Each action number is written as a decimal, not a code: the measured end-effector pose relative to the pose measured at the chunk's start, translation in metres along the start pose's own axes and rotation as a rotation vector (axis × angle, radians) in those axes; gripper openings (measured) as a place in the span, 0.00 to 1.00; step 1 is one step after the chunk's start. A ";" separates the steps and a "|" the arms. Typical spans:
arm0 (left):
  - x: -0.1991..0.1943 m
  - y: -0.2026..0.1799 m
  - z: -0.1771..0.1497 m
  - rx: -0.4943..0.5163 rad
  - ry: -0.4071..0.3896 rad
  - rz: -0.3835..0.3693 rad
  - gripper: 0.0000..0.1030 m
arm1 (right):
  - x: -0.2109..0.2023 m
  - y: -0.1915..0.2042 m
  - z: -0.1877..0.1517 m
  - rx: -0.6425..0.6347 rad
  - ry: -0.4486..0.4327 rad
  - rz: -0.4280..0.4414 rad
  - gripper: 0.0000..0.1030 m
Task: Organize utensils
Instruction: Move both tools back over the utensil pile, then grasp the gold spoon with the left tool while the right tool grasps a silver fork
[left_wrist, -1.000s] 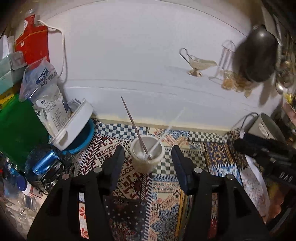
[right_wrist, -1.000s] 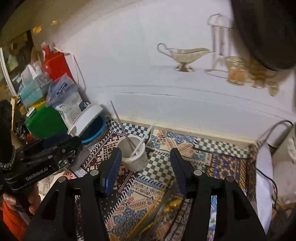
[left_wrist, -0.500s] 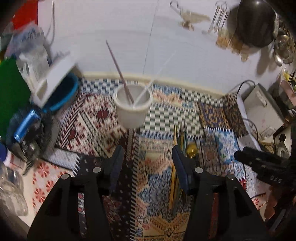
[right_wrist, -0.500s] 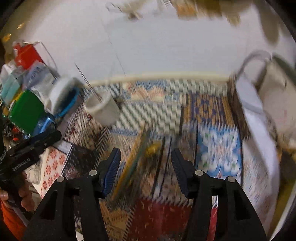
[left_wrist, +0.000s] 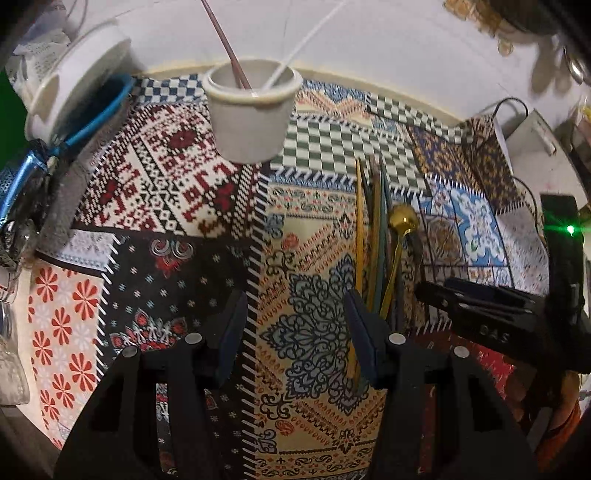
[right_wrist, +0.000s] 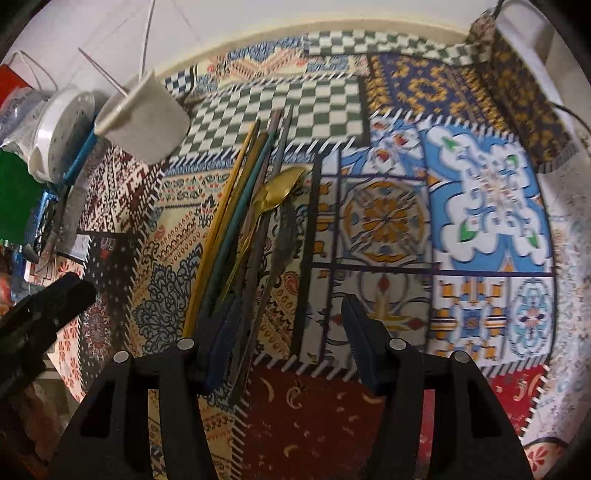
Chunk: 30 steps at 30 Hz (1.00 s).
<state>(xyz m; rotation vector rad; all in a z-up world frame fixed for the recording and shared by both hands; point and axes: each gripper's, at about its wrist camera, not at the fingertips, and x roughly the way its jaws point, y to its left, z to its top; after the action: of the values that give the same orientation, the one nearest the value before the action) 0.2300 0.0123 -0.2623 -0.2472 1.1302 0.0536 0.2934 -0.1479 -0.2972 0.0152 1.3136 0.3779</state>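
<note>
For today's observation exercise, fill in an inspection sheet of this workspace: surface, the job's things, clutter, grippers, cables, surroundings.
Surface: patchwork-patterned tablecloth covers the table.
Job's things: bundle of chopsticks with a gold spoon and a dark utensil beside it lies flat; white cup near the wall already holds a brown chopstick and a white stick.
Clutter: white perforated lid, blue-rimmed container and green object at the left edge.
Grippers: left gripper open over bare cloth; right gripper closing, its left-hand finger over the bundle, nothing clearly pinched yet.
Cables: black cable at the white box by the wall.
Surroundings: white tiled wall behind.
</note>
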 end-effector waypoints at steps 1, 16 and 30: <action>0.003 -0.001 -0.002 0.003 0.008 -0.005 0.51 | 0.003 0.002 0.000 -0.010 0.007 0.001 0.42; 0.020 -0.021 0.006 0.034 0.024 -0.041 0.51 | 0.015 0.008 0.016 -0.069 -0.019 -0.048 0.08; 0.061 -0.081 0.042 0.160 0.100 -0.126 0.35 | -0.022 -0.050 0.014 0.031 -0.074 0.028 0.02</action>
<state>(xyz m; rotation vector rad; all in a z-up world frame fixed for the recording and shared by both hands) 0.3072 -0.0619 -0.2863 -0.1791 1.2091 -0.1625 0.3151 -0.1980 -0.2835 0.0732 1.2467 0.3772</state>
